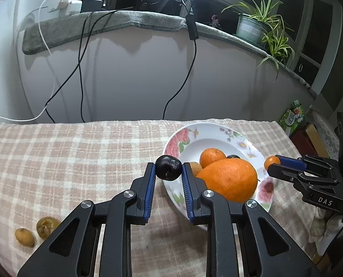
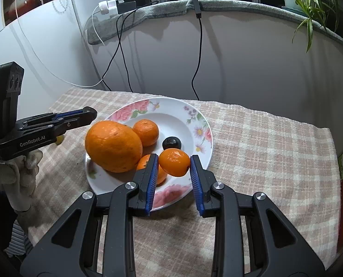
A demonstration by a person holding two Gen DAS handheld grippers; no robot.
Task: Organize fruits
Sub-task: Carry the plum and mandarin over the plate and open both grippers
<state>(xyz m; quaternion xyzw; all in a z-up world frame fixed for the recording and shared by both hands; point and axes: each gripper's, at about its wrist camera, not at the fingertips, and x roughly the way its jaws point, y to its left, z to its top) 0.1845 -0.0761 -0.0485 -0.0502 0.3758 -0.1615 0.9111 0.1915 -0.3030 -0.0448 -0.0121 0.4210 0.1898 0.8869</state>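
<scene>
My left gripper is shut on a small dark plum and holds it over the near left rim of a floral white plate. My right gripper is shut on a small mandarin above the plate's front edge. In the plate lie a large orange, a mandarin, another dark plum and a partly hidden orange fruit. The right gripper with its mandarin shows at the right of the left wrist view.
Two small yellow-brown fruits lie on the checked tablecloth at the near left. The left gripper's body is beside the plate. Cables hang down the wall behind. A potted plant stands on the ledge.
</scene>
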